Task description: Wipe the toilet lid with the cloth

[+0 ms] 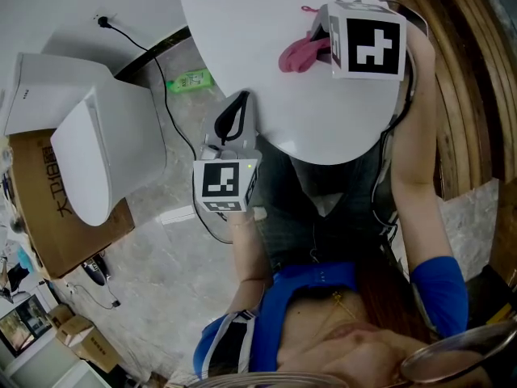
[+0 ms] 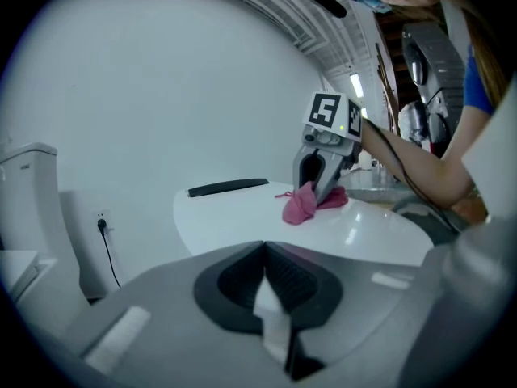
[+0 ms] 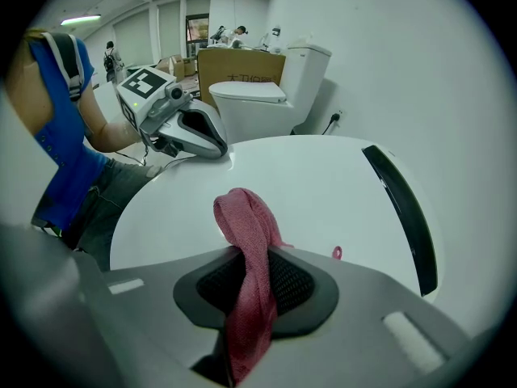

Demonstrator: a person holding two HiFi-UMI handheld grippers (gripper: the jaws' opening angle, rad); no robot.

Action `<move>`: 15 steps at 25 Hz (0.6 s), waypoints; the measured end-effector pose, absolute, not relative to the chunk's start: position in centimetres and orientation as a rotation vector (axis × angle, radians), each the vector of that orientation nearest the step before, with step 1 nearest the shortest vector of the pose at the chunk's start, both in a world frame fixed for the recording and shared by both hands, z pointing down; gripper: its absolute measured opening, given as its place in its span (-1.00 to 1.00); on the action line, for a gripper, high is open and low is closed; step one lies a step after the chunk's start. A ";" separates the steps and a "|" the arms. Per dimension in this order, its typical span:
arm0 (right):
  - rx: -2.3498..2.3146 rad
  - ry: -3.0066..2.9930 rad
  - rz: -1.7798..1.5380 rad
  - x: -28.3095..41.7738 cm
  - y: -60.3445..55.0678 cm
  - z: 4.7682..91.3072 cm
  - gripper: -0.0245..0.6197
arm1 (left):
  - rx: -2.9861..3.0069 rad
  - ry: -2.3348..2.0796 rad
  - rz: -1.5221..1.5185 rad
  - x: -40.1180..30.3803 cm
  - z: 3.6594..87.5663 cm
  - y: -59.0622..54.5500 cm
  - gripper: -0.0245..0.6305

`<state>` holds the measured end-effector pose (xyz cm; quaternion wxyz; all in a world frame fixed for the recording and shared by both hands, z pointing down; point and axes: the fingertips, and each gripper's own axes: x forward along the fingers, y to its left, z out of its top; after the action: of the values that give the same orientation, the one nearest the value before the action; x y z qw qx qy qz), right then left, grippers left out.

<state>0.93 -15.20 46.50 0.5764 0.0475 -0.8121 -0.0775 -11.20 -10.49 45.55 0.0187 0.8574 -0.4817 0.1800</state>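
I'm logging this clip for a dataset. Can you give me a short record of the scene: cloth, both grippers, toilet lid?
cloth: pink, hanging from the right gripper over the white table
right gripper: shut on the cloth
left gripper: shut, empty, at the table's edge
toilet: beside the table
lid: down, cloth not yet on it
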 end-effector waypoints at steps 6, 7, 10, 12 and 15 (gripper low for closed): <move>0.071 -1.925 -0.245 -1.2 -14.7 46.4 -0.69 | 2.639 -1.528 0.556 -12.2 45.2 -9.4 -0.92; 0.062 -1.932 -0.260 -1.7 -14.7 46.5 -0.69 | 2.637 -1.529 0.559 -12.3 45.2 -9.3 -0.92; 0.038 -1.947 -0.287 -3.0 -14.3 46.4 -0.69 | 2.632 -1.532 0.559 -12.6 45.2 -8.9 -0.92; 0.023 -1.953 -0.302 -3.9 -14.0 46.4 -0.69 | 2.629 -1.536 0.559 -12.8 45.2 -8.7 -0.92; -0.003 -1.968 -0.328 -5.1 -13.6 46.4 -0.69 | 2.620 -1.542 0.556 -13.2 45.2 -8.4 -0.92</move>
<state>-5.13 -13.56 46.44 0.5424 -0.0012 -0.8287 -0.1380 -13.18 -8.42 45.21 0.0253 0.8475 -0.4988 0.1797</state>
